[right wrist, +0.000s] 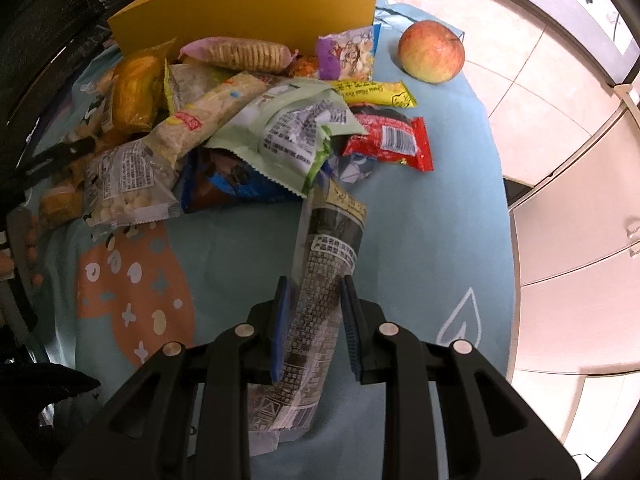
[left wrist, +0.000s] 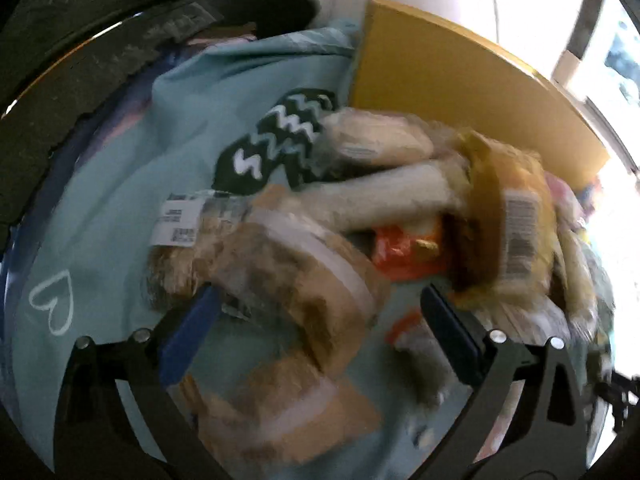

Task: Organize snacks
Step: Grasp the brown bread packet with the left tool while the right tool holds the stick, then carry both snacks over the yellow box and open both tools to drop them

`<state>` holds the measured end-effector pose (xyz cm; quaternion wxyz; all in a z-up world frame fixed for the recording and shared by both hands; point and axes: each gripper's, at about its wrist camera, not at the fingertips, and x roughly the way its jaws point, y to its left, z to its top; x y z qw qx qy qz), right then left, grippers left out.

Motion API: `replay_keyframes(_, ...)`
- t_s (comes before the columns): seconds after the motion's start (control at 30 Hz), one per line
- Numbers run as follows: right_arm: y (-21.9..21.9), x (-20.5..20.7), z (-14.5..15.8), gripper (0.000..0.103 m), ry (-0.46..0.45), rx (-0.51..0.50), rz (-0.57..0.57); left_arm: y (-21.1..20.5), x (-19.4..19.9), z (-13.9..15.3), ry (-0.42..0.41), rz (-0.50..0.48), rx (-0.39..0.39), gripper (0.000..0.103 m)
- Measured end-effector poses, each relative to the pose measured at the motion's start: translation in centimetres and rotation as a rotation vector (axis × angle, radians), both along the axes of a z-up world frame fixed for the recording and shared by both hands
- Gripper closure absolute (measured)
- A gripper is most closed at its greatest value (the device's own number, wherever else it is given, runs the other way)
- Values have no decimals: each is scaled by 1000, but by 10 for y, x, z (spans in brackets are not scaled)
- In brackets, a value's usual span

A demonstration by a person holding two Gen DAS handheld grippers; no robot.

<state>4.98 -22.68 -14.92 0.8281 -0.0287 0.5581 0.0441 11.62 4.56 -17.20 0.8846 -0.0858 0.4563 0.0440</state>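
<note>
My right gripper (right wrist: 314,280) is shut on a long dark packet (right wrist: 320,280) with a printed label, held over the blue cloth (right wrist: 420,240). Beyond it lies a pile of snacks: a green packet (right wrist: 288,128), a red packet (right wrist: 390,140), a yellow bar (right wrist: 372,94) and a cracker sleeve (right wrist: 244,54). In the blurred left wrist view my left gripper (left wrist: 320,296) stands wide open over a brown wrapped packet (left wrist: 304,276), which lies between the fingers. A second brown packet (left wrist: 288,404) lies nearer the camera. A yellow-brown packet with a barcode (left wrist: 516,232) and an orange packet (left wrist: 404,252) lie to the right.
An open yellow box (right wrist: 248,8) stands behind the pile, also in the left wrist view as the yellow box (left wrist: 460,80). An apple (right wrist: 432,51) sits on the cloth at the far right. Past the cloth's right edge are a tiled floor and white cabinets (right wrist: 572,208).
</note>
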Motion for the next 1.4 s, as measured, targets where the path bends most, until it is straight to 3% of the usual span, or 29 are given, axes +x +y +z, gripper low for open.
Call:
replay_keyframes(0.13,3,1,1,78,-1,-9,14,0,18,-7,31,50,38,2)
replay_keyframes(0.17,2,1,2,78,-1,-7,10,3,19,-8,45,36,-1,27)
replay_keyframes(0.2,1,2,2,78,-3,-6,7,7,19,-8,50,16,-18,36)
replay_keyframes(0.23,1,2,2,78,-4,-7,4,7,17,-6,43,-13,-35,54)
replay_keyframes(0.4,1,0,7,78,-32,1,10,10,-12,5,40,-90,-120,65)
replay_keyframes(0.6,7,0,22,79,-78,70,48,4,-53,52,-76,-203,-113,66)
replay_keyframes(0.77,-4,5,40,80,-99,223,31,-2,-60,83,-142,-265,-101,66)
replay_keyframes(0.93,-13,3,57,81,-114,302,21,-4,-70,96,-177,-278,-103,66)
replay_keyframes(1.23,-12,6,70,81,-126,349,23,-16,-72,108,-215,-351,-105,66)
replay_keyframes(1.4,-11,38,114,81,-212,406,45,-27,-55,126,-259,-362,-98,66)
